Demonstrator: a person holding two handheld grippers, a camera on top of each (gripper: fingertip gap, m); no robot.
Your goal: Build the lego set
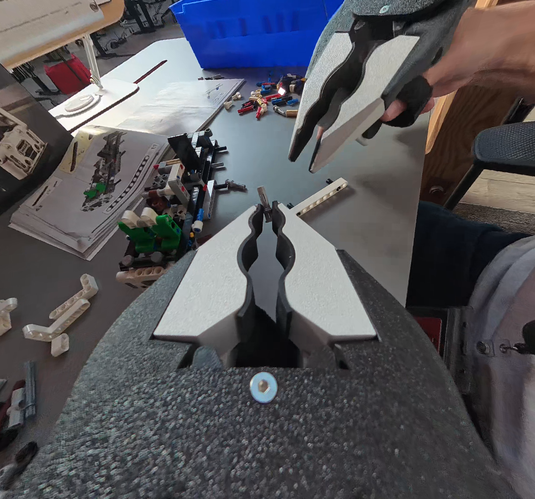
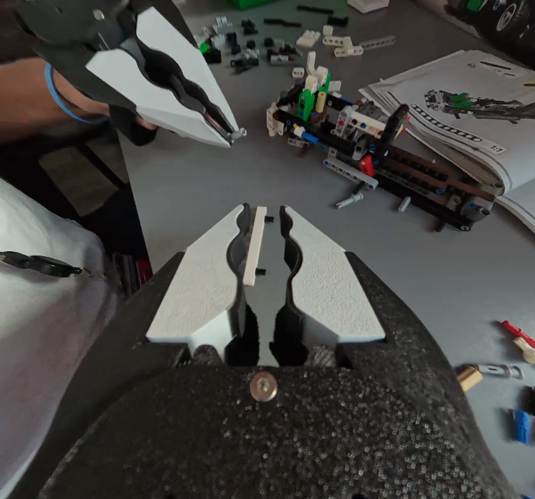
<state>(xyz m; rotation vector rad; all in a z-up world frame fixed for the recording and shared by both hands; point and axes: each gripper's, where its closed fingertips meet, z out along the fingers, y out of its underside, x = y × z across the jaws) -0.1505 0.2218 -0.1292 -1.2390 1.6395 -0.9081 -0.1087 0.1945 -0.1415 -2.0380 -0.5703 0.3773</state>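
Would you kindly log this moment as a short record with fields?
left gripper: shut on a small grey pin, held above the table
right gripper: open, fingers either side of the white beam
white beam: lying on the table, two black pegs on one side
partial model: beside the open instruction booklet
loose parts: small pile by the blue bin

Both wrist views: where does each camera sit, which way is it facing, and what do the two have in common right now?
Left wrist view: sits on the left gripper, looking along its fingers, shut on a small grey pin, toward the blue bin; the person's hand shows.
Right wrist view: sits on the open right gripper, looking down at the white beam between its fingers; a forearm shows.
Shared: partly built model, instruction booklet, white beam, each other's gripper.
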